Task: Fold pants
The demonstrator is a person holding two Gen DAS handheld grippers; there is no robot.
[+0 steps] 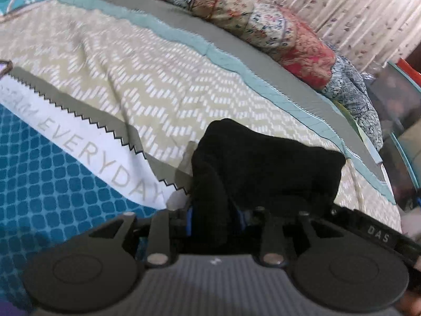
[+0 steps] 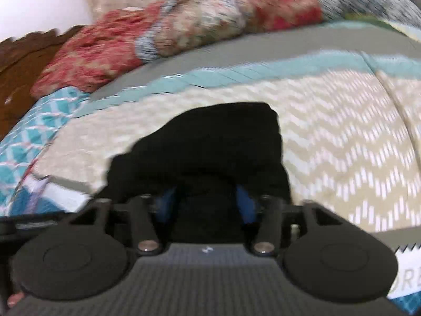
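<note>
The black pants [image 1: 265,163] hang bunched over my left gripper [image 1: 214,210], which is shut on the cloth; its blue pads are mostly hidden under the fabric. In the right wrist view the same black pants [image 2: 210,147] drape over my right gripper [image 2: 208,202], which is also shut on the cloth, with the blue pads [image 2: 246,205] showing at each side. Both grippers hold the pants above the bed. The view is blurred.
Below lies a bedspread [image 1: 131,79] with a beige zigzag pattern, grey and teal bands and a teal panel with lettering. A rolled floral quilt [image 1: 263,18] lies along the far edge, also in the right wrist view [image 2: 184,26]. A wooden headboard [image 2: 23,63] stands at the left.
</note>
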